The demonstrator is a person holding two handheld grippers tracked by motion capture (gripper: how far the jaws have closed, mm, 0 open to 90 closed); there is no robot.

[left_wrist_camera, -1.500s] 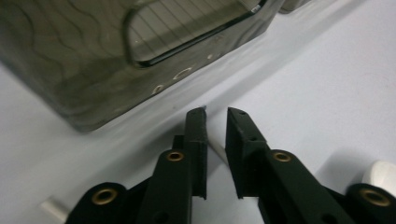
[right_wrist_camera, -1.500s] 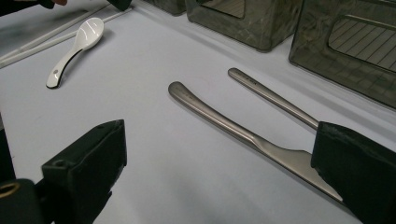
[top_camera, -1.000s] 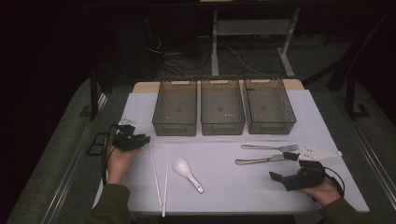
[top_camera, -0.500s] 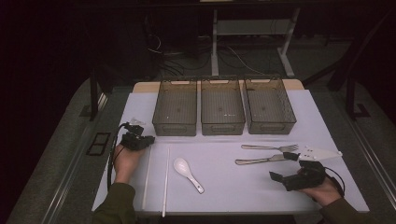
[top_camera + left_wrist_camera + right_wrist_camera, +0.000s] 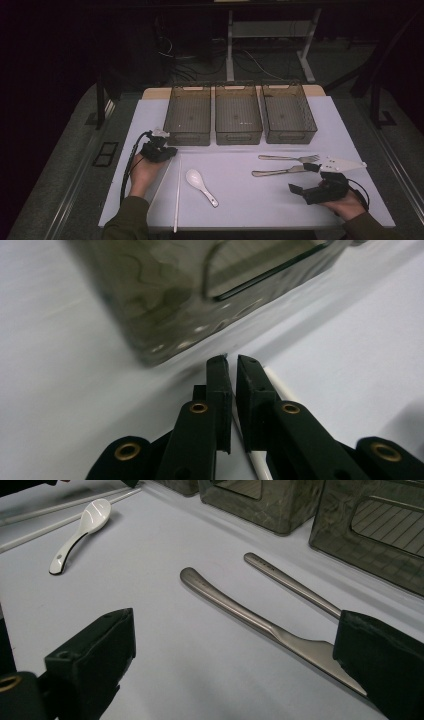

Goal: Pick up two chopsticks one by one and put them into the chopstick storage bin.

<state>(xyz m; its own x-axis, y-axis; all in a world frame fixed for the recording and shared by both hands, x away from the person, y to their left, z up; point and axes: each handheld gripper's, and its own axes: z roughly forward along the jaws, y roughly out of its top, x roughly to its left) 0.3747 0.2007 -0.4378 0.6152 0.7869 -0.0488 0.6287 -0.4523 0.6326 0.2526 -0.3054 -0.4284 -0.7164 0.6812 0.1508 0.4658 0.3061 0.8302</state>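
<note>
The table cover [image 5: 350, 135] is a smooth, matt white sheet. The three bins [image 5: 238, 115] at upper centre are smoky translucent plastic with glossy, rippled walls. The knife [image 5: 260, 620] and fork [image 5: 290, 158] are brushed metal with a dull sheen. The spoon [image 5: 200, 185] is glossy white ceramic or plastic. The chopstick [image 5: 177, 195] is smooth, matt white. The left gripper [image 5: 233, 365] is matt black plastic with brass-coloured rivets.

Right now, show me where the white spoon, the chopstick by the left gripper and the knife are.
white spoon [image 5: 194, 178], high view, on its bowl.
chopstick [image 5: 177, 195], high view, midway along its shaft.
knife [image 5: 235, 611], right gripper view, on its handle.
</note>
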